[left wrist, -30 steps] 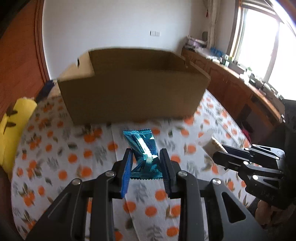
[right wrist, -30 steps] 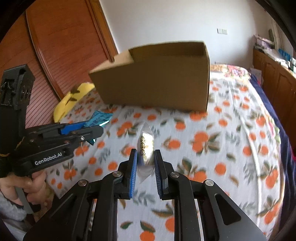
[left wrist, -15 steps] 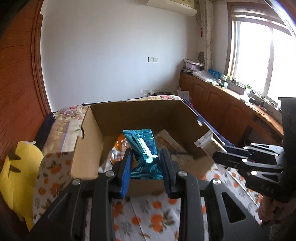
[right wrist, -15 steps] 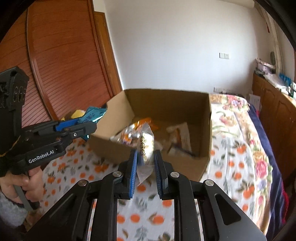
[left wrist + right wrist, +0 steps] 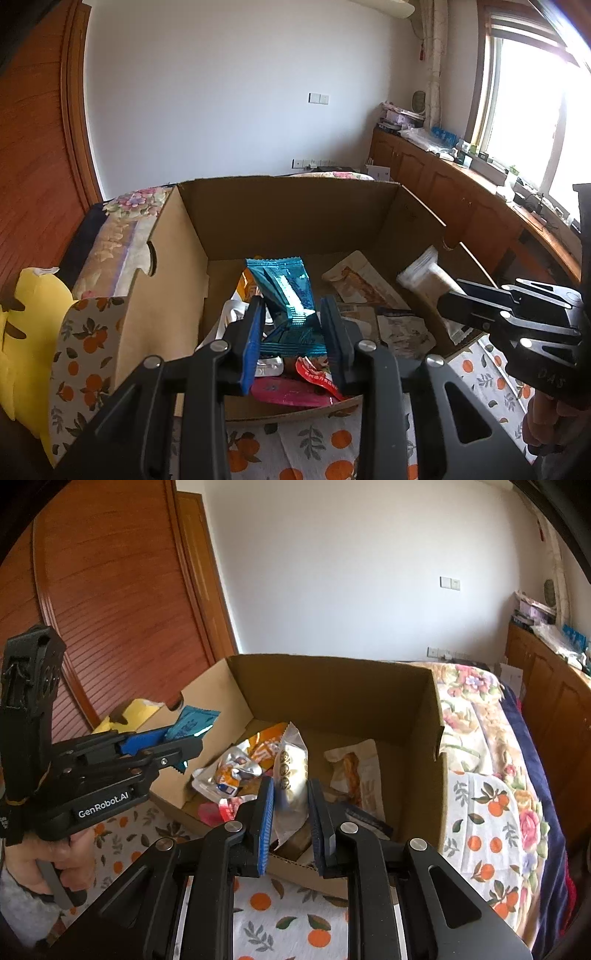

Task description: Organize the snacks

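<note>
An open cardboard box (image 5: 295,218) stands on the orange-print bedspread, with several snack packets in it. My left gripper (image 5: 292,301) hangs over the box's near edge. Its jaws are opening, and a teal snack packet (image 5: 280,280) still stands upright between the pads. In the right wrist view that gripper (image 5: 177,744) comes in from the left with the teal packet (image 5: 194,720) at its tip. My right gripper (image 5: 291,782) is also over the near edge of the box (image 5: 332,690). Its jaws are starting to open around a silver-white packet (image 5: 291,760), which the pads still touch. The left wrist view has the right gripper (image 5: 452,295) on its right side.
Orange, white and red packets (image 5: 295,391) lie on the box floor. A yellow plush toy (image 5: 22,332) sits to the left of the box. Wooden cabinets (image 5: 461,192) run along the right wall under the window. A person's hand (image 5: 40,864) holds the left gripper's handle.
Both grippers rose and moved forward from in front of the box to above its near edge, so its inside now shows. Each still carries its packet.
</note>
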Action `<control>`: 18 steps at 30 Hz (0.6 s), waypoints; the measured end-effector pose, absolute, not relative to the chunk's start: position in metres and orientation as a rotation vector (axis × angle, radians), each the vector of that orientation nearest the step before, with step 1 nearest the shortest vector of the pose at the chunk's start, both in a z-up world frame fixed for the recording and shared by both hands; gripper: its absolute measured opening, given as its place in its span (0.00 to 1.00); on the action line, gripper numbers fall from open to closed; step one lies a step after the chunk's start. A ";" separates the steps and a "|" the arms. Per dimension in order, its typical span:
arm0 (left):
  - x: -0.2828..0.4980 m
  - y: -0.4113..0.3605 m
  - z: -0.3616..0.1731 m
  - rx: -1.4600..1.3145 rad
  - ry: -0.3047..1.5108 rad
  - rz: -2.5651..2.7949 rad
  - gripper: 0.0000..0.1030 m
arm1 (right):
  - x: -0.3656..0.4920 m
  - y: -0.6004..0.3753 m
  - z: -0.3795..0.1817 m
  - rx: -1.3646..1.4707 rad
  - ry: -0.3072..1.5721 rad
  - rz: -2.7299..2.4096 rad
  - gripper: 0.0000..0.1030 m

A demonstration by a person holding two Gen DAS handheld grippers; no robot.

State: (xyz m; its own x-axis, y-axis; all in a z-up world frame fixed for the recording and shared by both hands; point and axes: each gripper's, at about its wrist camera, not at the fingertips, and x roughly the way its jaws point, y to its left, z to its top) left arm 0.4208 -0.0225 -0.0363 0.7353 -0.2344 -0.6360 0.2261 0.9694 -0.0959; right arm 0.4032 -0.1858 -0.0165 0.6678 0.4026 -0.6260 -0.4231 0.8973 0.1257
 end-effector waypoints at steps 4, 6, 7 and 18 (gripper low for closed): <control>0.419 -0.024 -0.039 -0.002 0.713 -0.237 0.38 | 0.403 -0.182 -0.018 -0.049 0.713 0.471 0.25; 0.417 -0.023 -0.037 -0.005 0.715 -0.233 0.39 | 0.401 -0.182 -0.018 -0.057 0.711 0.460 0.28; 0.415 -0.022 -0.035 -0.005 0.715 -0.231 0.39 | 0.401 -0.182 -0.018 -0.057 0.715 0.457 0.28; 0.344 -0.015 0.004 0.022 0.645 -0.213 0.41 | 0.346 -0.191 0.012 -0.036 0.658 0.438 0.29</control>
